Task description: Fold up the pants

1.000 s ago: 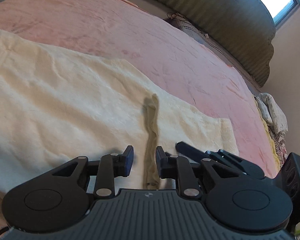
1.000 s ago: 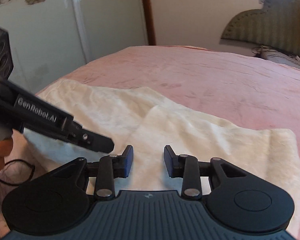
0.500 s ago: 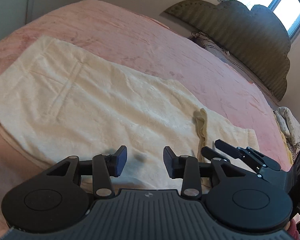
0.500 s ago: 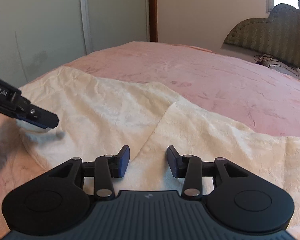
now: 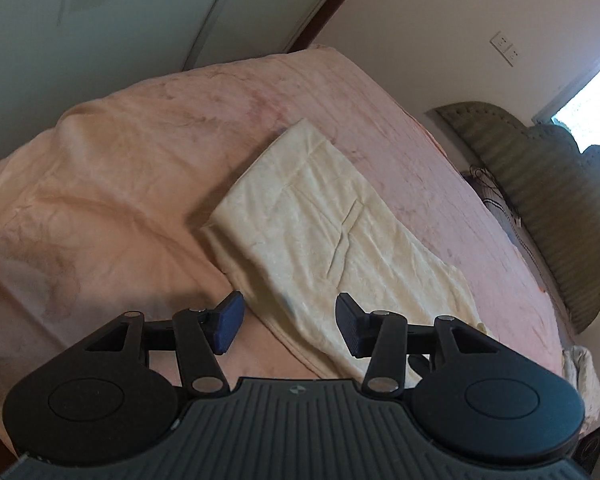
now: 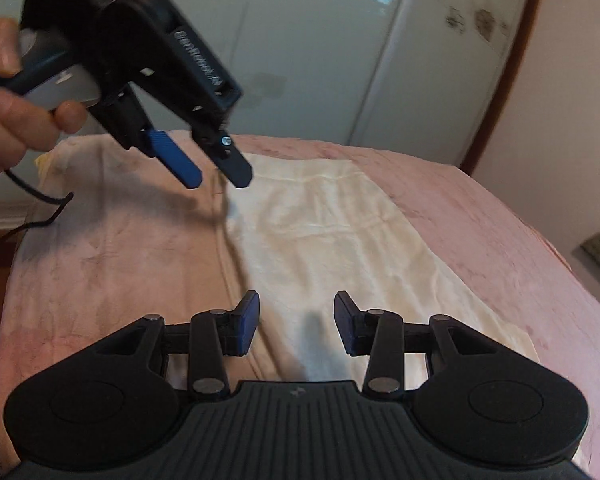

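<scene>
Overhead, left gripper (image 6: pixel 218 176) tilted down above pants (image 6: pixel 328 248), jaws just widened, empty; right gripper (image 6: pixel 296 328) apart.

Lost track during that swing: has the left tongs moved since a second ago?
Yes. The left tongs swung away from the headboard, toward the folded end of the cream pants; its jaws have just been opening, empty.
</scene>
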### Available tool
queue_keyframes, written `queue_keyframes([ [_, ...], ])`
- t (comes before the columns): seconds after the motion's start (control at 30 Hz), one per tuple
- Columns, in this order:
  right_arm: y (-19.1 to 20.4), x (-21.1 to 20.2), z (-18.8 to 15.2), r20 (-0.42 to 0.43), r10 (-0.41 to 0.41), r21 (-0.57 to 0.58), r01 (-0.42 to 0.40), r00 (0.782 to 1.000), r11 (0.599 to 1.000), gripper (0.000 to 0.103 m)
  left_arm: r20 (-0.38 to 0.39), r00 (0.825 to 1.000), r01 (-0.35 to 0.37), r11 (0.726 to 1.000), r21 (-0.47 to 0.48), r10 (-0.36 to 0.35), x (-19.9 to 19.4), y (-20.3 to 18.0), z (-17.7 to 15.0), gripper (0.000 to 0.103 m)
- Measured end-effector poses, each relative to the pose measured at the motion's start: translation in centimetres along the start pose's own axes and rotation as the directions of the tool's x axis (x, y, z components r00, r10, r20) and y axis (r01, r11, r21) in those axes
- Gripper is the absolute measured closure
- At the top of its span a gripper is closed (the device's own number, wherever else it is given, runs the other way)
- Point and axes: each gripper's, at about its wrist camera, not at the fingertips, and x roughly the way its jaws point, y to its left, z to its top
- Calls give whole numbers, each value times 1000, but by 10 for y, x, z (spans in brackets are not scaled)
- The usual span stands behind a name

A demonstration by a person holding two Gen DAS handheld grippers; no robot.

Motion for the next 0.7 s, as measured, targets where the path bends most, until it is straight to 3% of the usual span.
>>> queue_keyframes([
  [0.3,52,31,3,-64,-80,-271,60,995,961,63,-62,993,92,983,-156,-103,21,26,0,44],
  [0.53,74,48,5,-23,-147,-409,125,989,904,64,-58,983,149,948,-281,-172,37,40,-2,35],
  [0.7,79,55,10,-4,-156,-455,137,988,880,83,-53,980,169,938,-302,-194,45,36,4,34],
])
